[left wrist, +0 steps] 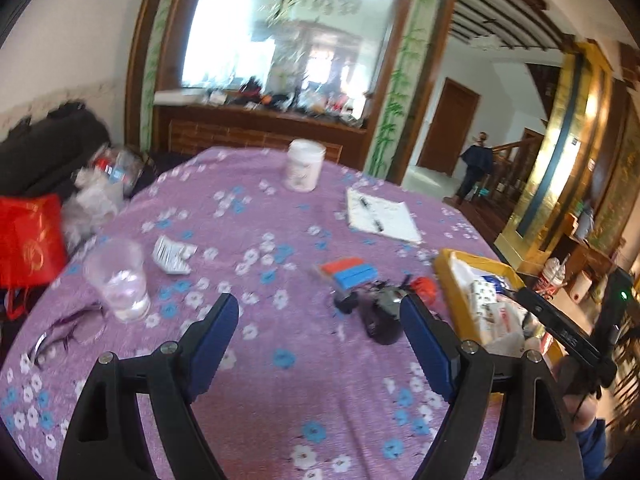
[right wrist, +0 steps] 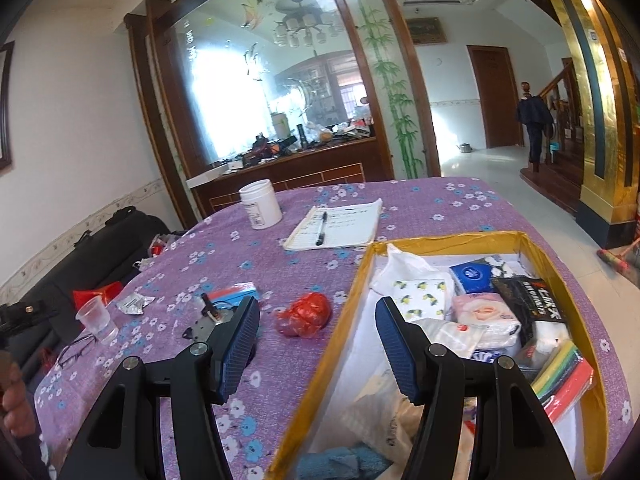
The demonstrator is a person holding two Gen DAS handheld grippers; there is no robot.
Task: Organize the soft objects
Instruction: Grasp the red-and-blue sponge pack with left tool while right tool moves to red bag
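While the yellow-rimmed box (right wrist: pixel 532 240) already held most of the soft stuff (tissue packs, wipes, bags, a blue cloth), sorting looked mostly done. Left out on the purple tablecloth (right wrist: pixel 420 208): the red-and-blue sponge block (left wrist: pixel 347 271) and the red crumpled bag (right wrist: pixel 306 314), just beside the box. Left gripper (left wrist: pixel 320 336) and right gripper (right wrist: pixel 316 344) both hung open, empty.

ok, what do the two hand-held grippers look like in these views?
Both match: the left hand-held gripper and the right hand-held gripper each have two black plastic finger arms with cut-out slots and silver pivot screws, tipped with blue ribbed pads. No cables or markings show on them. No sleeve is clearly visible in either view.
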